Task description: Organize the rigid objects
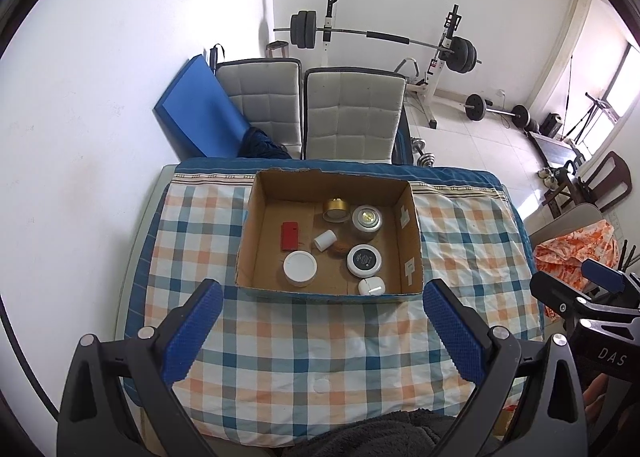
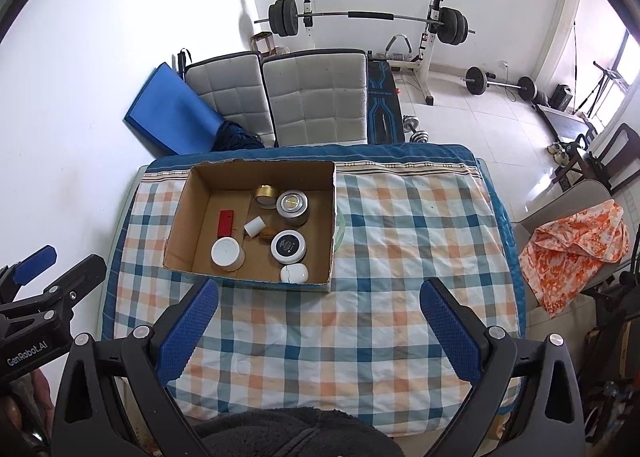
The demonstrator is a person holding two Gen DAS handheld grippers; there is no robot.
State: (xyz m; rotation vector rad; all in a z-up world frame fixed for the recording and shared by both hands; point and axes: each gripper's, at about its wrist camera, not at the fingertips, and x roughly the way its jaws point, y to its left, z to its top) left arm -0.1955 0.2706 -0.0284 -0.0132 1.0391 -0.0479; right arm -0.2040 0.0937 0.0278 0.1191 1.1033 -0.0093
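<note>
**Rigid objects all sit in the cardboard box; both your claws hang empty above the table**

Rigid objects are gathered inside the open cardboard box (image 1: 256, 217), which stands on the checked cloth (image 1: 320, 345) toward the far side of the table.

Nearest to you, your left claw (image 1: 322, 299) is spread wide with nothing between its blue pads, held over the bare cloth just short of the box's near wall. Your right claw (image 2: 319, 297) is also spread wide and empty, above the cloth to the right of the box's near corner. Each claw shows at the edge of the other's view.

Inside the box, along the near wall, a small white case (image 1: 371, 286) lies in the right corner and a white-lidded jar (image 1: 300, 268) stands left of centre. Just behind the case is a black-lidded round tin (image 1: 364, 260). Mid-box, a small white cylinder (image 1: 324, 239) lies tilted, touching a brown lump (image 1: 341, 247) you cannot identify, and a red flat block (image 1: 289, 235) lies to the left, apart from the rest. Farthest back, a gold-rimmed jar (image 1: 335, 210) lies on its side beside a silver-topped jar (image 1: 367, 220).

Beyond the table stand two grey padded chairs (image 1: 352, 113), a blue mat (image 1: 196, 109) leaning on the wall, and a barbell rack (image 1: 384, 37).
</note>
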